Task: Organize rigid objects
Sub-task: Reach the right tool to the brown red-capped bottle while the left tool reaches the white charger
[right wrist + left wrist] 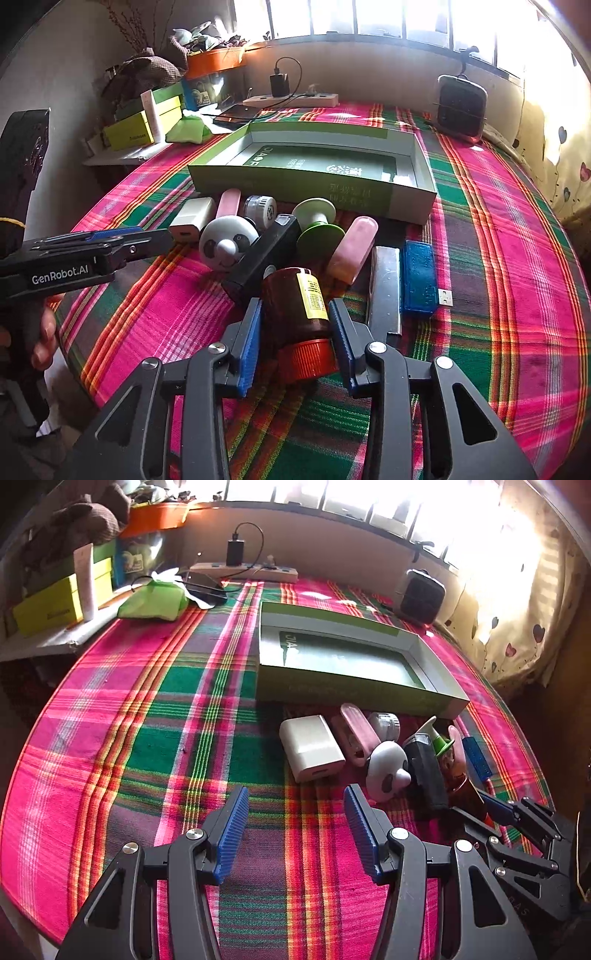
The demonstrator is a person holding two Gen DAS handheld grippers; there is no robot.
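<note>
1. My work surface is a plaid cloth [498, 229] in pink, green and orange; it fills both wrist views.
2. At the far middle of the cloth lies an open green box [314, 181], a shallow tray with a dark printed sheet on its floor and nothing else that I can see in it.
3. My left gripper [295, 834] hangs over bare cloth, fingers spread wide and holding nothing. In the right view it [122, 236] shows side-on at the left edge, with a hand [44, 339] below it.
4. My right gripper [295, 339] has its blue pads on either side of the bottle, moderately open. I cannot tell whether the pads press the glass or only flank it.
5. The bottle [299, 306] is brown with a yellow label and an orange cap, lying on its side at the near end of the clutter, cap towards my camera.
6. The clutter sits just in front of the box: a white charger [192, 218], a panda toy [227, 242] and a black block [266, 254] touching the bottle's far end.
7. Behind them I see a green spool [317, 229], a small white jar [260, 210] and two pink cases [352, 247].
8. To the right of the bottle lie a silver bar [386, 288] and, just beside it, a blue USB stick [421, 277].
</note>
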